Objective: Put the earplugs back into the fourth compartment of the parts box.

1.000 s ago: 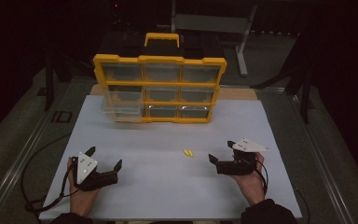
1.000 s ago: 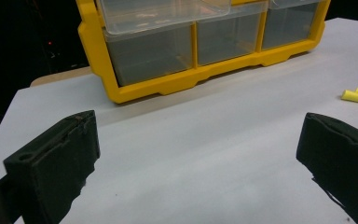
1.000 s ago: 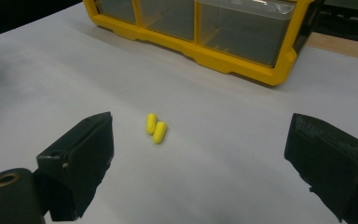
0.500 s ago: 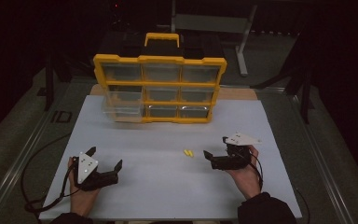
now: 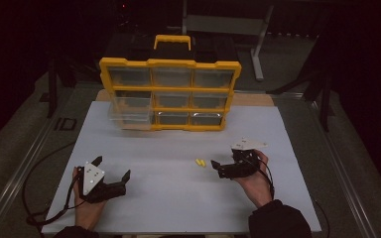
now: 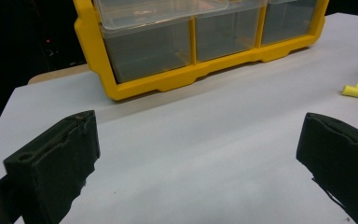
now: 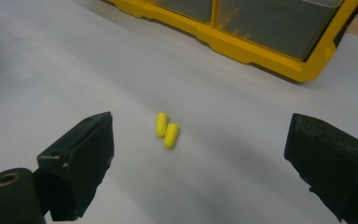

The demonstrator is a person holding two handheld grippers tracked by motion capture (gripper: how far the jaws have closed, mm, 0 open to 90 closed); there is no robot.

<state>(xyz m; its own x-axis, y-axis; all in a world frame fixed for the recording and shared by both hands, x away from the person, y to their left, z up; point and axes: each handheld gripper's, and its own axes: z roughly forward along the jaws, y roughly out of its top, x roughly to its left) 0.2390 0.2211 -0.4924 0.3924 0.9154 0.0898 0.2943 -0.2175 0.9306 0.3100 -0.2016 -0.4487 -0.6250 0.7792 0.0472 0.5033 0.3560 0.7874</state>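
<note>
- Two yellow earplugs (image 5: 200, 162) lay touching side by side on the white tabletop (image 5: 178, 198), nearer its front edge than the back and a little right of the middle; they looked like the things about to be picked up.
- The right gripper (image 5: 217, 168) hovered just beside them with its fingers (image 7: 81, 158) spread wide apart and empty, pointed so the pair sat between them in the right gripper view, probably lined up for a pinch.
- The left gripper (image 5: 111, 174) sat near the front left corner, its fingers (image 6: 58, 161) also wide apart and holding nothing, well apart from the earplugs, seemingly parked out of the way.
- A yellow organizer case (image 5: 170, 94) with clear drawers stood upright at the back edge, facing the person, likely so a drawer could be reached; one drawer (image 5: 129, 116) at its lower left stuck out.
- No brand, label or writing could be read on the case, the grippers or the earplugs.
</note>
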